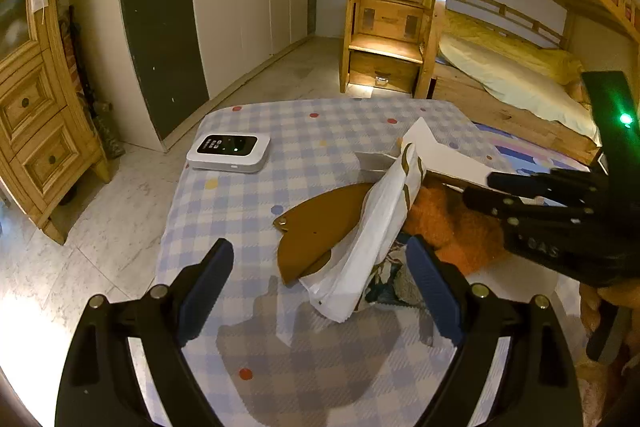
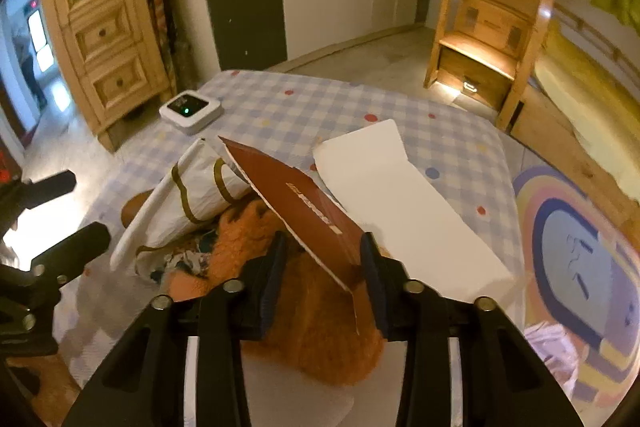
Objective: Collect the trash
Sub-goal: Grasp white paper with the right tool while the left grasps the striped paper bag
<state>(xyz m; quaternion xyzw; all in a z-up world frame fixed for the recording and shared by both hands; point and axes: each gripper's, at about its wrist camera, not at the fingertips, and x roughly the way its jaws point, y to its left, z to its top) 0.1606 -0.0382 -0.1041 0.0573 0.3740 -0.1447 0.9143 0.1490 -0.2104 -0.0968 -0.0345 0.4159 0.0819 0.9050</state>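
The left claw [image 1: 320, 291] hangs released over the checked desk [image 1: 248, 203], its blue-padded fingers [image 1: 208, 287] spread wide with nothing between them. Just ahead of it lies the trash: a brown card piece [image 1: 316, 223] flat on the cloth, and leaning across it a white paper bag [image 1: 376, 227] with brown stripes, its lower end reaching in between the fingers without touching either. Past the bag an orange plush toy [image 1: 452, 227] rests on the desk. From the right side the right claw [image 1: 480, 191] reaches in toward the bag, and behind it a white sheet [image 1: 444, 155] slants upward. In the right wrist view the right claw [image 2: 324, 279] is clenched on a dark red card [image 2: 304, 211] — the card stands tilted, its near corner caught between the two pads [image 2: 370, 275] and its far point aimed at the bag [image 2: 188, 195]. The white sheet [image 2: 400, 203] lies just right of the card, and the plush toy [image 2: 316, 319] sits beneath the claw. The left claw [image 2: 72, 207] shows at the left edge. A small white device [image 1: 229, 151] with a green light sits at the desk's far left corner, well apart from the trash. A rainbow rug [image 2: 576, 259] covers the floor to the right.
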